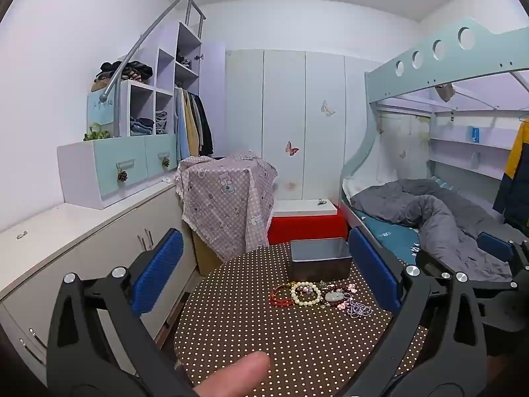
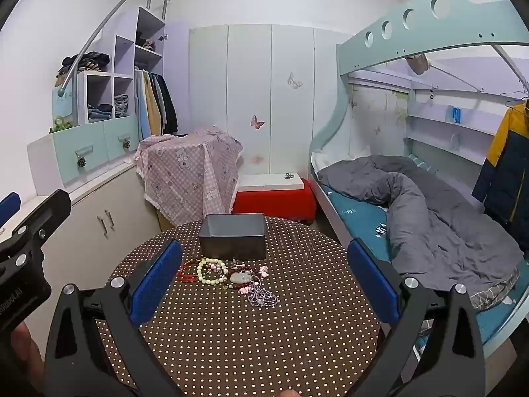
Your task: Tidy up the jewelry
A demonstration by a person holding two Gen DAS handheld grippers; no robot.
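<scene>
Both grippers, left gripper [image 1: 264, 274] and right gripper [image 2: 264, 278], gaping empty; cream bead bracelet [image 2: 212, 271] at twelve o'clock, light, limp, slippery, best pinched across its strand.

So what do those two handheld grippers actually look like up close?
Both match. The left gripper and the right gripper each have two black angular arms with cut-out slots, joined by round silver bolts, and each arm ends in a flat blue ribbed pad. In the right wrist view, the left gripper's black body carries small white lettering, too small to read. No cables or sleeves show.
</scene>
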